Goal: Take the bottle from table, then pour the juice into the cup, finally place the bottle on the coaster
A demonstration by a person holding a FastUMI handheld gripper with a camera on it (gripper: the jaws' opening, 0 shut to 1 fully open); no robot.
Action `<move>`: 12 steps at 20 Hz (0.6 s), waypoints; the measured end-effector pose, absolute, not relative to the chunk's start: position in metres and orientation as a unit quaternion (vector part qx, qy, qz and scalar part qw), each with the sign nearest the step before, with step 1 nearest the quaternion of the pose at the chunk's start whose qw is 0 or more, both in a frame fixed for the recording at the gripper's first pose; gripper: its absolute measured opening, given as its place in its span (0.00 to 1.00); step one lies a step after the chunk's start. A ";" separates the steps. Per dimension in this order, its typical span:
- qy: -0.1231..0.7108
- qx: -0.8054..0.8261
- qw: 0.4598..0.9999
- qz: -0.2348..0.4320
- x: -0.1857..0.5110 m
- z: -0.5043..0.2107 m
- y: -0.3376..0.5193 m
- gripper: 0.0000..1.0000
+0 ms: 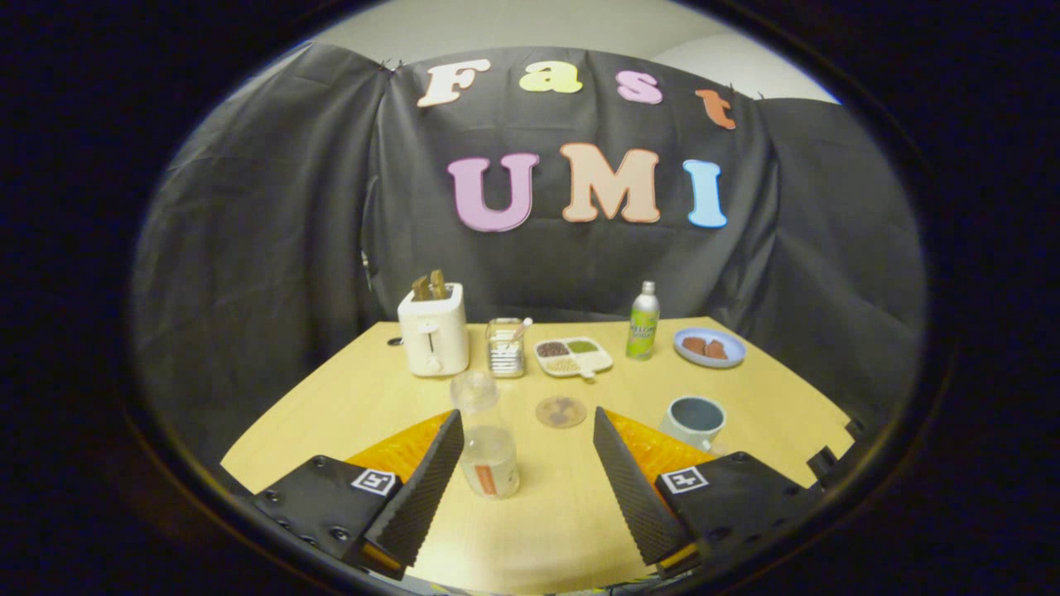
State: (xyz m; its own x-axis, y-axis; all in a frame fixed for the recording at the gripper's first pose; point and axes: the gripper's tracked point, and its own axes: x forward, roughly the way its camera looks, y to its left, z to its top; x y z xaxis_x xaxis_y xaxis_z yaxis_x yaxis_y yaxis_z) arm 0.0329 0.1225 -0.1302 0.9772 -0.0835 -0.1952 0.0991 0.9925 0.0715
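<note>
Clear plastic bottle (487, 443) stands between the gripper (525, 440)'s spread fingers, untouched; light, slick, squashy — take its lower body.

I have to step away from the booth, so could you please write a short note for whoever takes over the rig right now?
Hand-held gripper: open, holding nothing; the clear bottle stands upright between the fingers, close to the left one, not yet gripped.
Coaster: on the table just beyond the bottle, bare.
Cup: upright, beyond the right finger.
Done: nothing so far.
Left: grip the bottle, pour into the cup, set the bottle on the coaster.
</note>
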 end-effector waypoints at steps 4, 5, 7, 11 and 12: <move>0.117 0.036 0.992 -0.028 0.039 -0.164 0.151 0.99; 0.119 0.033 0.992 -0.028 0.045 -0.170 0.156 0.99; 0.124 0.028 0.991 -0.034 0.059 -0.184 0.162 0.99; 0.153 0.017 0.987 -0.049 0.083 -0.217 0.167 0.99; 0.157 0.018 0.986 -0.054 0.087 -0.222 0.167 0.99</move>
State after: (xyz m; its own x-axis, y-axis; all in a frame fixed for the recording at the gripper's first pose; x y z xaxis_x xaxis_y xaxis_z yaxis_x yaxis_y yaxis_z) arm 0.0866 0.1673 -0.2217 0.9449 -0.1017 -0.3112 0.1127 0.9935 0.0175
